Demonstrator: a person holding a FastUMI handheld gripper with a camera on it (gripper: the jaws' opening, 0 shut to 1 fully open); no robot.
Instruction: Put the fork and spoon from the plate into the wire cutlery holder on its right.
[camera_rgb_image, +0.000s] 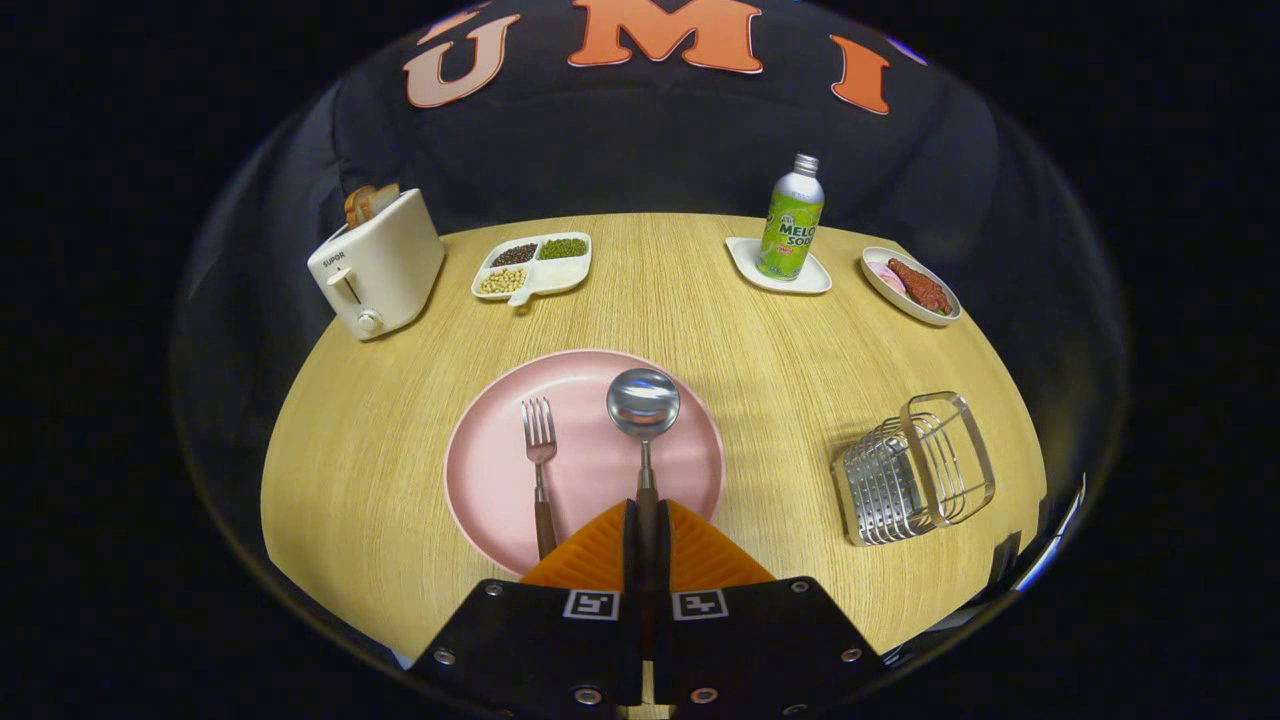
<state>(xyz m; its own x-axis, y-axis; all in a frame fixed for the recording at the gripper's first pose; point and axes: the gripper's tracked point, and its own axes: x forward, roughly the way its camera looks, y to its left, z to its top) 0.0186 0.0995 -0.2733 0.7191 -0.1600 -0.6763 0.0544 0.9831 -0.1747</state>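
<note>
My gripper (646, 520) is shut on the spoon (643, 405), both orange fingers (596, 550) pressing its dark handle. The spoon's shiny bowl points away from me over the pink plate (490, 470). The fork (540, 460) lies on the plate just left of the spoon, tines pointing away, its brown handle reaching the plate's near rim beside my left finger. The wire cutlery holder (915, 470) stands on the wooden table to the right of the plate, its open mouth tilted towards the right in this view.
At the back of the round wooden table (350, 480) stand a white toaster (378, 262) with bread, a divided dish of beans (532, 265), a green bottle (791, 215) on a small white tray, and a dish of meat (912, 285).
</note>
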